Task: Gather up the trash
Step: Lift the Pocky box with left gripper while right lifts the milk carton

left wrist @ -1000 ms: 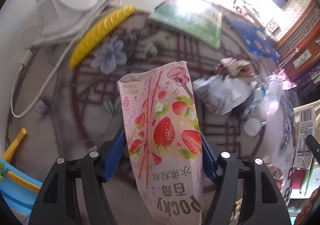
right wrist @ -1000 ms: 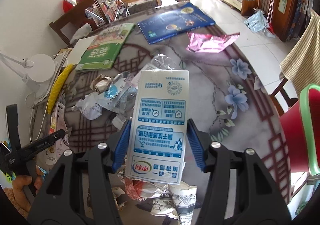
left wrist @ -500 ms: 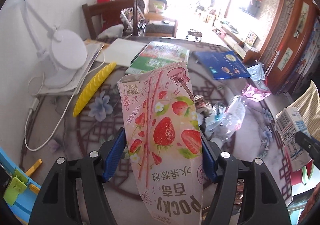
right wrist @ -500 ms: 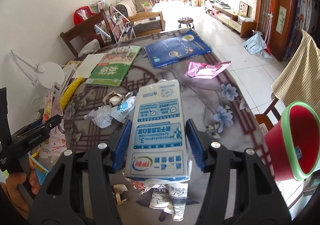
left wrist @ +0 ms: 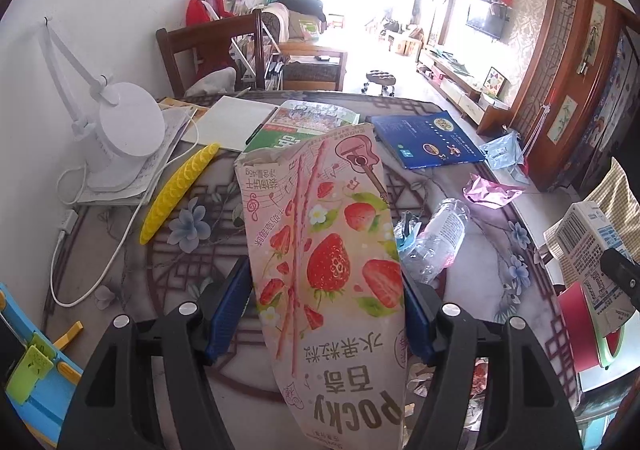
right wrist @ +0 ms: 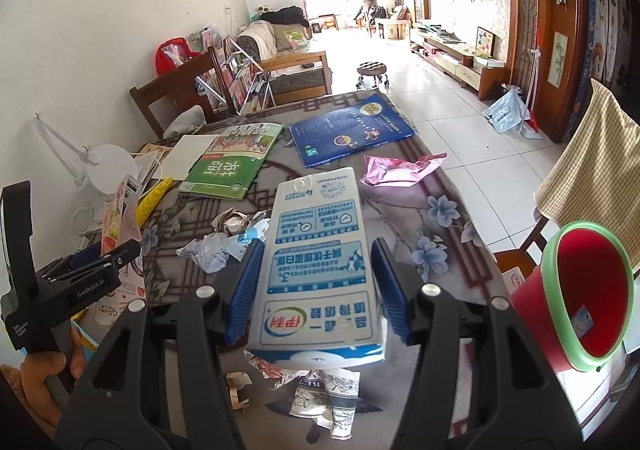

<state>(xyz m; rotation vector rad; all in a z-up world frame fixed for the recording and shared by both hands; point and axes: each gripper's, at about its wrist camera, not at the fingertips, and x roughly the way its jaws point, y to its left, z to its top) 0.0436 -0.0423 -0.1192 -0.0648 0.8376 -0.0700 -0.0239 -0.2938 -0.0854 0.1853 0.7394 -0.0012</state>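
My left gripper (left wrist: 320,310) is shut on a pink strawberry Pocky box (left wrist: 324,250), held above the table. My right gripper (right wrist: 316,290) is shut on a white and blue milk carton (right wrist: 320,266), also raised. The carton shows at the right edge of the left wrist view (left wrist: 588,250). A red bin with a green rim (right wrist: 580,290) stands off the table's right side. On the table lie a crushed plastic bottle (left wrist: 440,234), crumpled wrappers (right wrist: 224,246), a pink foil bag (right wrist: 400,172) and paper scraps (right wrist: 320,390).
A green book (right wrist: 228,170), a blue book (right wrist: 348,134), a white notebook (left wrist: 232,122), a yellow ridged bar (left wrist: 180,190) and a white desk lamp (left wrist: 124,130) with its cord sit at the far side. Chairs stand behind and to the right.
Both grippers have risen and tilted up with their items, so the views now take in the room. The red bin has come fully into the right wrist view.
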